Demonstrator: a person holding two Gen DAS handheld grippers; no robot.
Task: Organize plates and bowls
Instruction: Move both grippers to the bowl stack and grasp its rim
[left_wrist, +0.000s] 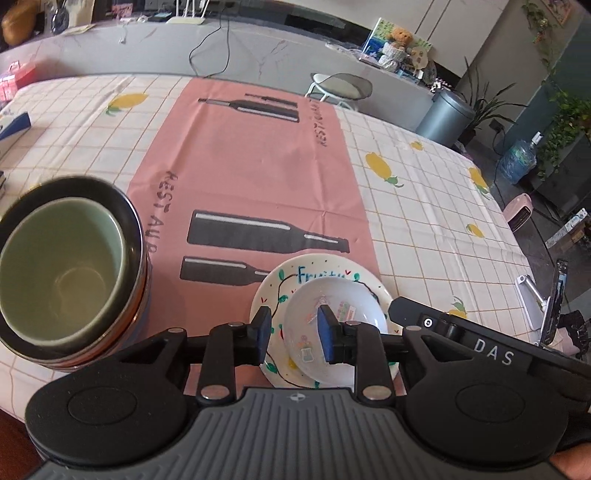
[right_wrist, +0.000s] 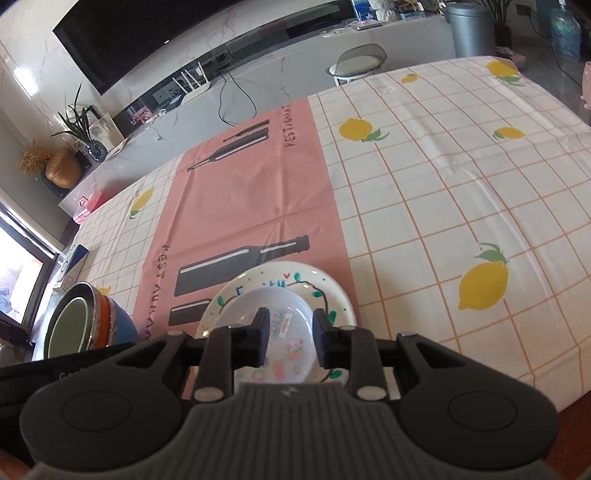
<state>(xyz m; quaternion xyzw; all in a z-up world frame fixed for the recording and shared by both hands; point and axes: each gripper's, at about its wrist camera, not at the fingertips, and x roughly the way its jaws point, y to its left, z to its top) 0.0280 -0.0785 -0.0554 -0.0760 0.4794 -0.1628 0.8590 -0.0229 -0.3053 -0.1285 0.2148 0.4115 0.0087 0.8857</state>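
A small white dish (left_wrist: 343, 332) with coloured stickers sits on a larger white plate (left_wrist: 284, 284) with a painted vine and blue lettering, at the near edge of the pink mat. My left gripper (left_wrist: 293, 338) is open and empty, hovering over the left part of the plates. My right gripper (right_wrist: 290, 338) is open and empty, hovering over the small dish (right_wrist: 273, 306) and the plate (right_wrist: 325, 280). A stack of bowls (left_wrist: 66, 266) stands to the left, a green one on top inside a dark one. The stack also shows in the right wrist view (right_wrist: 85, 321).
The table has a lemon-print check cloth (right_wrist: 461, 192) with a pink bottle-print mat (left_wrist: 251, 173). A blue box (left_wrist: 14, 127) lies at the far left. A stool (left_wrist: 341, 86) and a grey bin (left_wrist: 445, 116) stand beyond the table. The right gripper's body (left_wrist: 480, 343) is beside the plates.
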